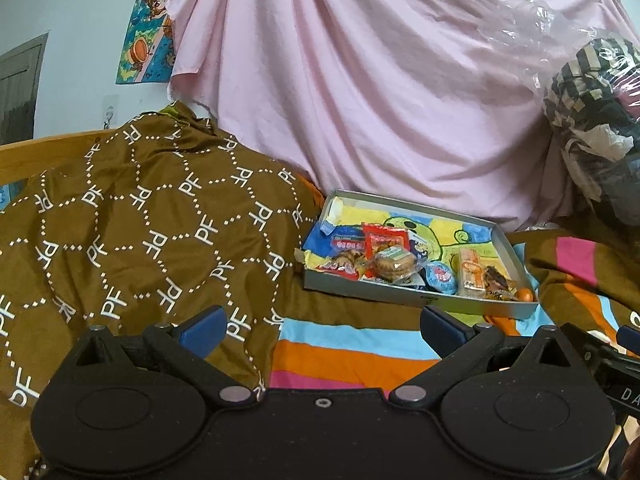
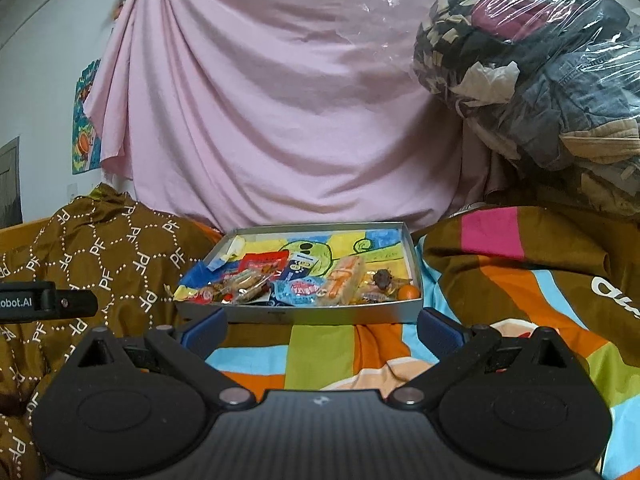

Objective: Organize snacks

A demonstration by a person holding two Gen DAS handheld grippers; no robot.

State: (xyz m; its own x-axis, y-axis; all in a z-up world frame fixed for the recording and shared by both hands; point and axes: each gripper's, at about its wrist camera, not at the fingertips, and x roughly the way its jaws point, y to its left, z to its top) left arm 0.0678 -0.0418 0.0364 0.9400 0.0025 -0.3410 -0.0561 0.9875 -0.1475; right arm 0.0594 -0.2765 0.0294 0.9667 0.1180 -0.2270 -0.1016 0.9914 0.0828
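A shallow grey box with a cartoon picture on its floor lies on the striped bedspread. Several wrapped snacks are piled along its near side: a red packet, a clear pack of biscuits, a round blue packet, a long orange-and-white bar and a small orange. My left gripper is open and empty, short of the box. My right gripper is open and empty, just in front of the box.
A brown quilt with a white letter pattern is heaped to the left. A pink sheet hangs behind the box. A plastic-wrapped bundle of clothes sits at the right. The striped bedspread rises in folds at the right.
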